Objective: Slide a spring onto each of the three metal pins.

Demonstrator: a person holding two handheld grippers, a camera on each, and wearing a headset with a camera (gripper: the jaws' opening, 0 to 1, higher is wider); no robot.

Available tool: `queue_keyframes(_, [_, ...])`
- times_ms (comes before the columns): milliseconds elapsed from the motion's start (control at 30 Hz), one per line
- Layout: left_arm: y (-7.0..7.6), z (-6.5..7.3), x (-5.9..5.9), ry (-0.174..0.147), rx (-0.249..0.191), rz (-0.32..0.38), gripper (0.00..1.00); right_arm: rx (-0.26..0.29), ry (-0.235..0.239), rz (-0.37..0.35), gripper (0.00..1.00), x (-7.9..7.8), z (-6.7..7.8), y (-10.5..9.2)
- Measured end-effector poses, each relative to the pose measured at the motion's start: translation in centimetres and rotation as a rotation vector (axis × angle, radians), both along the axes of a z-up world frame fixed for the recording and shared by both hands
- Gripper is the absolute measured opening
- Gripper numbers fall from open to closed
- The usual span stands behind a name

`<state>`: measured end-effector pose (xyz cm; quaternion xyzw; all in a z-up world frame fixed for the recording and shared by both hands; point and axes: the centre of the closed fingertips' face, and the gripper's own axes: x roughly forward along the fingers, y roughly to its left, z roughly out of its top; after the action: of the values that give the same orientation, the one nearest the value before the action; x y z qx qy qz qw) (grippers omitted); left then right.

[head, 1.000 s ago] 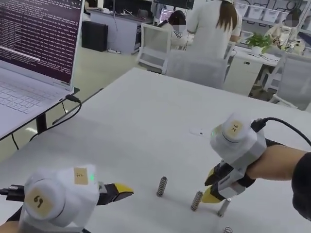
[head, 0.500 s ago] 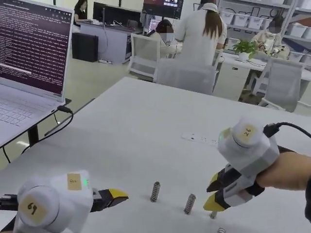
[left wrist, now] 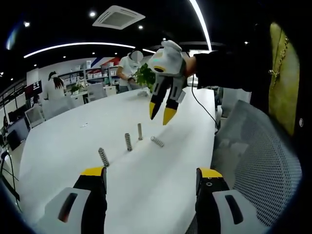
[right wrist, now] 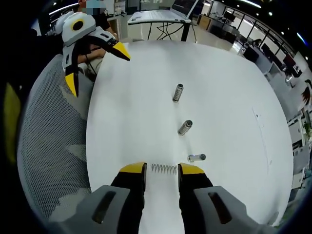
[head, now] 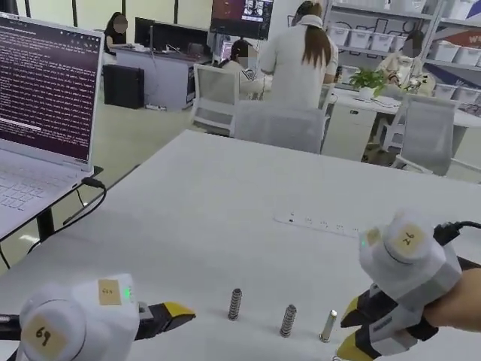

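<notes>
1. Holding left gripper [left wrist: 151,173] wide open and empty over the table [head: 225,195].
2. Observing first sprung pin [head: 234,303], second sprung pin [head: 288,320] and bare pin [head: 328,326], all upright.
3. Hovering right gripper [left wrist: 160,113] open and empty above loose spring [left wrist: 157,141], which is lying flat just beside the bare pin.

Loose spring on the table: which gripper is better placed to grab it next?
Right. The right gripper hangs open directly over the loose spring, next to the bare pin; the left gripper sits farther off.
</notes>
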<state>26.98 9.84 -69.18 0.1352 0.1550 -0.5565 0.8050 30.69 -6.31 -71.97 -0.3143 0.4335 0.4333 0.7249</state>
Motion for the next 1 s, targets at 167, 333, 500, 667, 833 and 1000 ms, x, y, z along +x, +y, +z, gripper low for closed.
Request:
queue_keyframes(167, [0.0, 0.0, -0.2, 0.002, 0.005, 0.0, 0.71, -0.003, 0.016, -0.027, 0.23, -0.1, -1.2, -1.2])
queue_keyframes(333, [0.0, 0.1, -0.2, 0.005, 0.008, 0.005, 0.7, -0.003, 0.035, -0.053, 0.23, 0.0, -2.7, -2.2])
queue_keyframes(500, [0.0, 0.1, -0.2, 0.007, 0.012, 0.011, 0.7, -0.008, 0.037, -0.072, 0.22, 0.5, -4.1, -3.2])
queue_keyframes(667, [0.1, 0.1, -0.2, 0.011, 0.017, 0.018, 0.7, -0.018, 0.048, -0.077, 0.23, 1.1, -5.3, -3.7])
queue_keyframes(833, [0.4, 0.0, -0.1, 0.016, 0.02, 0.029, 0.69, -0.011, 0.045, -0.081, 0.23, 1.8, -6.1, -3.4])
queue_keyframes(1000, [0.5, -0.1, 0.0, 0.02, 0.021, 0.037, 0.69, -0.005, 0.052, -0.08, 0.23, 2.1, -6.6, -3.2])
